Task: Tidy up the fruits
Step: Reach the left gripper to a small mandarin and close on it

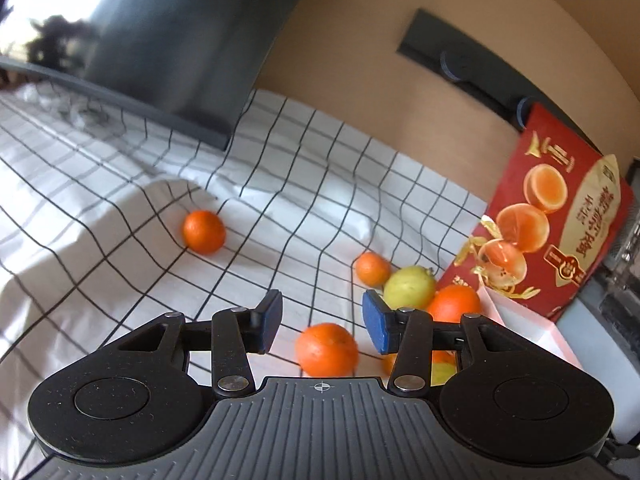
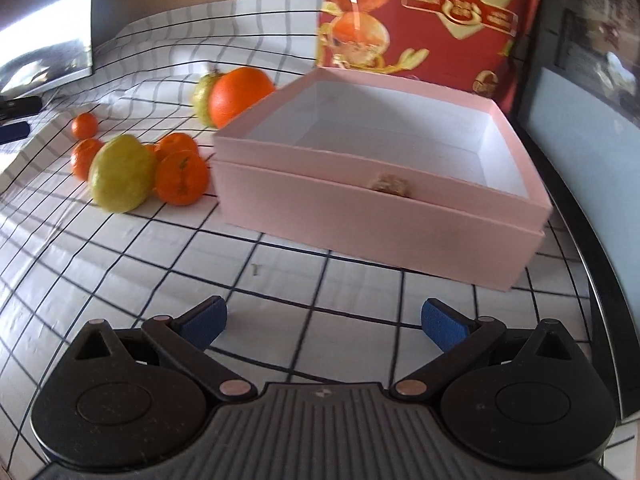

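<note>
My left gripper [image 1: 322,322] has its fingers apart and empty above an orange [image 1: 327,349] on the checked table [image 1: 120,208]; my right gripper [image 2: 324,322] is spread wide before the empty pink box [image 2: 360,208]. I should lower squarely, centre that orange, then close gently.

Two handheld claws, identical build.
Left claw [image 1: 322,322] and right claw [image 2: 324,322]: black round-lobed housings, ribbed grey centre plate with small crosshair mark, black linkage arms on metal rivets, blue textured pads [image 2: 442,324] at the fingertips.
</note>
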`<state>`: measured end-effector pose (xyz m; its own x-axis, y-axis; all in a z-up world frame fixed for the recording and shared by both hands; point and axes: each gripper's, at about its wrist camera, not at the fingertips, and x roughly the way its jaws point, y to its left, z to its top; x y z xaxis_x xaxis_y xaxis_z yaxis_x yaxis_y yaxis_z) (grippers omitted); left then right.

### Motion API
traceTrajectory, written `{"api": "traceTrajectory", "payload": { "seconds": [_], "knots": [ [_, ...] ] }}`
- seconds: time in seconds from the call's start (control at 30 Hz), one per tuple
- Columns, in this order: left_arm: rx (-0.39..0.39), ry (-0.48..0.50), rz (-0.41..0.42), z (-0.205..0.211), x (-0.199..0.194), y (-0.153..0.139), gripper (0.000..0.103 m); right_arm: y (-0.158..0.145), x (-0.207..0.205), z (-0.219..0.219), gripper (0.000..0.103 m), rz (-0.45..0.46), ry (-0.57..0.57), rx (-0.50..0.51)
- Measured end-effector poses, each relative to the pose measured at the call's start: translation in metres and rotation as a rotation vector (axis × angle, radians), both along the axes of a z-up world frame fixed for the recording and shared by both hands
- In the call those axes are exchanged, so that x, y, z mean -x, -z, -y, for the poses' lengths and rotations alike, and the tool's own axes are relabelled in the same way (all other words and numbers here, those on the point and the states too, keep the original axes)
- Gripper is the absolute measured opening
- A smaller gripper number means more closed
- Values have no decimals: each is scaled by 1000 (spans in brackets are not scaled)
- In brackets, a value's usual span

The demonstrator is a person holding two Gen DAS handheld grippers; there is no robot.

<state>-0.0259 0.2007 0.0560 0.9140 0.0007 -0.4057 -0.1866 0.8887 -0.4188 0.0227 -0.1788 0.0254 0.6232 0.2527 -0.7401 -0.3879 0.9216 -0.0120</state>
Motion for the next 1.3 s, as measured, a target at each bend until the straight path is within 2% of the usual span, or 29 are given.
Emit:
{"api": "traceTrajectory", "payload": {
  "seconds": [0.07,0.2,0.27,0.4,0.5,0.57,0.63,0.87,0.93,0.97,1.03,1.1,1.17,1.23,1.3],
  "knots": [
    [5,-18,-13,-17,-21,0,49,-1,2,-5,103,13,-10,14],
    [-66,-134,-103,-44,-60,-1,49,-2,6,-15,103,41,-20,42],
    [-109,-196,-114,-54,-81,-2,49,-3,10,-22,103,61,-43,60],
    [-213,-210,-192,-59,-115,5,49,-8,21,-39,103,84,-121,62],
    [-284,-216,-270,-54,-134,16,50,-15,23,-51,103,106,-146,69],
    [-337,-248,-294,-51,-140,21,50,-21,23,-58,103,127,-153,62],
    [-361,-269,-310,-52,-143,25,57,-27,23,-64,103,146,-159,50],
    [-336,-199,-313,-57,-146,34,58,-43,28,-84,103,176,-187,35],
    [-337,-162,-347,-55,-147,37,51,-48,32,-86,103,185,-182,45],
    [-350,-138,-360,-53,-147,39,50,-50,34,-87,103,190,-181,51],
    [-385,-124,-351,-49,-142,41,45,-55,37,-88,103,201,-177,62],
    [-344,-121,-352,-52,-135,38,44,-62,39,-87,103,206,-167,66],
    [-257,-110,-321,-55,-120,32,44,-68,40,-85,103,217,-152,71],
    [-188,-73,-256,-50,-95,25,44,-74,42,-83,103,232,-139,79],
    [-154,-26,-201,-39,-70,19,44,-80,45,-81,103,246,-130,81]
  ]
}}
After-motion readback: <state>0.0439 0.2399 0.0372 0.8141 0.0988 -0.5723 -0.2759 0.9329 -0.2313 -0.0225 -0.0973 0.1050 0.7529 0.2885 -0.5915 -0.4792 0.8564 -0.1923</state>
